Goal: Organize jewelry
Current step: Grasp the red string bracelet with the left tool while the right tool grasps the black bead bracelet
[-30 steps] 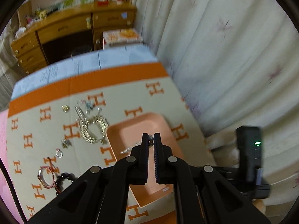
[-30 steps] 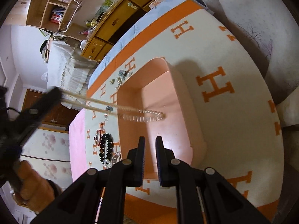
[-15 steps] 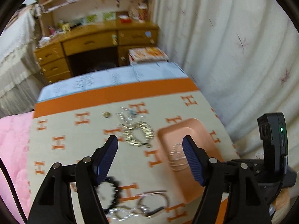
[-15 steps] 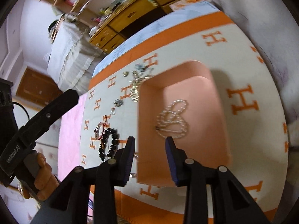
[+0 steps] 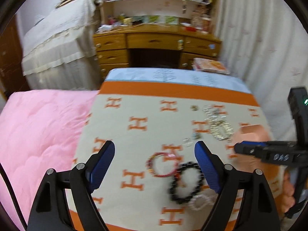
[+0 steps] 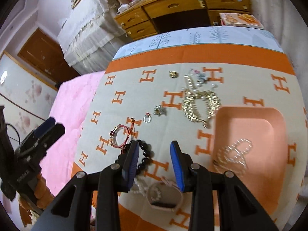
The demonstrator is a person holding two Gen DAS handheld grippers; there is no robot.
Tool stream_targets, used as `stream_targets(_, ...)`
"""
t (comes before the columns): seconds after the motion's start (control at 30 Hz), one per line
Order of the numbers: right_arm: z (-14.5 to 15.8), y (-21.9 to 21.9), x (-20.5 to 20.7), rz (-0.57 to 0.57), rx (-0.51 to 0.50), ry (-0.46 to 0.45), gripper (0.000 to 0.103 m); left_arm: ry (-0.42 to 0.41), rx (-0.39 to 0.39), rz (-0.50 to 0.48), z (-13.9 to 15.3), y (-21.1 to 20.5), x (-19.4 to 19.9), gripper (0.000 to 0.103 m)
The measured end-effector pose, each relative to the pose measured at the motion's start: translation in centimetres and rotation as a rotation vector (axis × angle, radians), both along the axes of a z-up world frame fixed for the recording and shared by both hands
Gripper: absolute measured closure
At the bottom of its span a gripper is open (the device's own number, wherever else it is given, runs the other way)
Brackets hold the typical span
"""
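Both claws have swung off the tray point(image 6: 250, 127), necklace point(image 6: 233, 156) left inside; left claw point(image 5: 155, 165) just opened wide, right claw point(image 6: 155, 162) half-open, both empty. Next: straddle the black bracelet point(image 6: 143, 156) left of the tray, squarely.

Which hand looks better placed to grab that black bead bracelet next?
Probably the right gripper: it hangs open right over the black bead bracelet, near the pink tray. The left gripper, open wider, frames it too.

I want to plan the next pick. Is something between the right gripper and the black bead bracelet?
Nothing visible is. The right gripper hangs open above the black bead bracelet; only its own left finger covers part of it.
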State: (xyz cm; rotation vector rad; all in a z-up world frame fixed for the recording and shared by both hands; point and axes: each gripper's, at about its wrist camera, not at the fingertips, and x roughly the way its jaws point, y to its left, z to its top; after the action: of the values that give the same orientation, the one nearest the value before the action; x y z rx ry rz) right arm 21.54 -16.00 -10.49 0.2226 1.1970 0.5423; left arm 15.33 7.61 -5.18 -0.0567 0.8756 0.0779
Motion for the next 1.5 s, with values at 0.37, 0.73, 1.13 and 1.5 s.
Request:
stream_targets(0.37, -3.1, 5.7, -0.6, 0.107, -0.105, 0.041, 0.069, 0.178, -0.015, 0.017, -8.3, 3.0, 1.3, 0.028)
stream_targets(0.73, -6.7, 9.5, -2.5, 0.214, -0.34, -0.04, 0.069, 0.226, -0.051, 0.032, -11.0, 3.8, 2.0, 0.032)
stream_targets(1.13, -6.6, 8.4, -3.5, 0.259, -0.366, -0.127, 0.083, 0.282, -0.038, -0.022, -13.1, 2.1, 4.2, 0.036)
stream_targets(1.5, -6.7, 9.4, -3.6, 0.262, -0.399, -0.148, 0.083, 0.299, -0.014, -0.07, -13.4, 0.7, 4.9, 0.084)
